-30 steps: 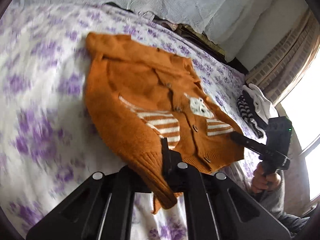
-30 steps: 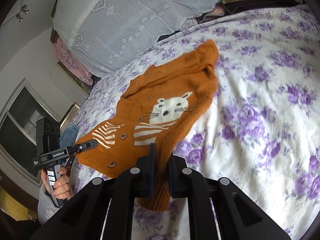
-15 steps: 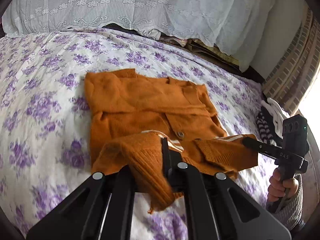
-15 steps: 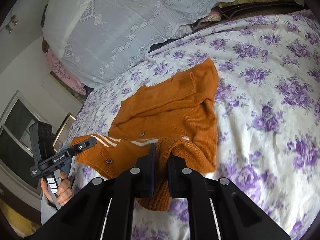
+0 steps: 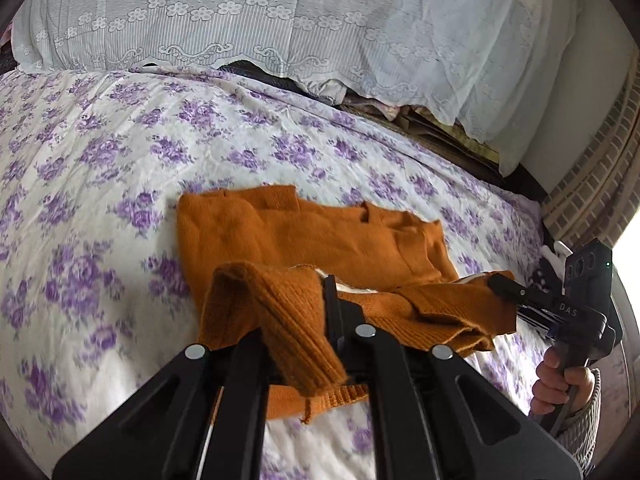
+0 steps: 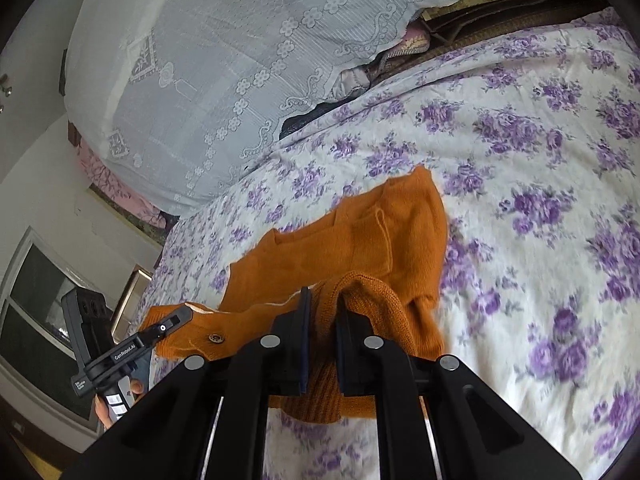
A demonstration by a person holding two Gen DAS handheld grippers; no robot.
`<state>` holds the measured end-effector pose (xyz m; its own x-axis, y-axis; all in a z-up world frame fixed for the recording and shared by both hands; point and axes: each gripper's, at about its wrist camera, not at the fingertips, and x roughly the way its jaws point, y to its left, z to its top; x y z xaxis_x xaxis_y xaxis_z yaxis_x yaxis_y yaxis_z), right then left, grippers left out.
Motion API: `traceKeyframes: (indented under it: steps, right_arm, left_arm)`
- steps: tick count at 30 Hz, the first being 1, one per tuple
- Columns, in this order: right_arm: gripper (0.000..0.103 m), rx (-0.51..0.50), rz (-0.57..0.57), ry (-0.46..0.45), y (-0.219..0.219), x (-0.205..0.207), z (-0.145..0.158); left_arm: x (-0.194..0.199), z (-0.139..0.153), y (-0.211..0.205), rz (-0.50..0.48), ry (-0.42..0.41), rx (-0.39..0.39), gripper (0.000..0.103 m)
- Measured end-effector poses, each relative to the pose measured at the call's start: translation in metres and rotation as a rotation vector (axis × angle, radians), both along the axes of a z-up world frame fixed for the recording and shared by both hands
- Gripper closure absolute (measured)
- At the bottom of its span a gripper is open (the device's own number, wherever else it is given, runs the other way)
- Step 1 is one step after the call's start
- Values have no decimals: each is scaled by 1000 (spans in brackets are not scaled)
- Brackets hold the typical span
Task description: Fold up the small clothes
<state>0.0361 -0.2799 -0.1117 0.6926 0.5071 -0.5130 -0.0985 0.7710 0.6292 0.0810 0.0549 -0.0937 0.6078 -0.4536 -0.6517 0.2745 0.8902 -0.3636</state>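
Note:
An orange knitted cardigan (image 5: 320, 232) lies on a bed with a purple-flowered sheet (image 5: 100, 160), its collar end flat on the far side. My left gripper (image 5: 329, 284) is shut on one corner of the ribbed hem, which is raised and drapes over the fingers. My right gripper (image 6: 323, 300) is shut on the other hem corner of the cardigan (image 6: 360, 240). Each view shows the other gripper: the right one (image 5: 500, 282) at the right, the left one (image 6: 180, 316) at the left. The hem hangs between them, with one button showing. The front pattern is hidden.
A white lace cover (image 5: 320, 20) drapes a pile along the bed's far edge. Dark striped and white clothes (image 5: 550, 270) lie behind the right gripper. A hand (image 5: 560, 376) holds that gripper's handle. A window (image 6: 36, 300) is at the left.
Both grippers have carried the hem up and toward the collar. The lower half now doubles over the upper half, and the cat face and stripes have gone out of sight.

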Motion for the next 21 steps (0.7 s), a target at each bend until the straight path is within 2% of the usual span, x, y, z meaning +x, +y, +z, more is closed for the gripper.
traceKeyframes:
  steps: [13,19,21]
  right_arm:
    - [92,42,-49,36,-2,68,-13]
    - [90,26,-63,76,-6,87,-38]
    - [87,35,-52,78,-8,92,-43]
  left_arm:
    - [58,-15,4,41,47,-33,98]
    - [79,-43,3,69,93,-17,94]
    - [85,-50,4,69,118,-24,92]
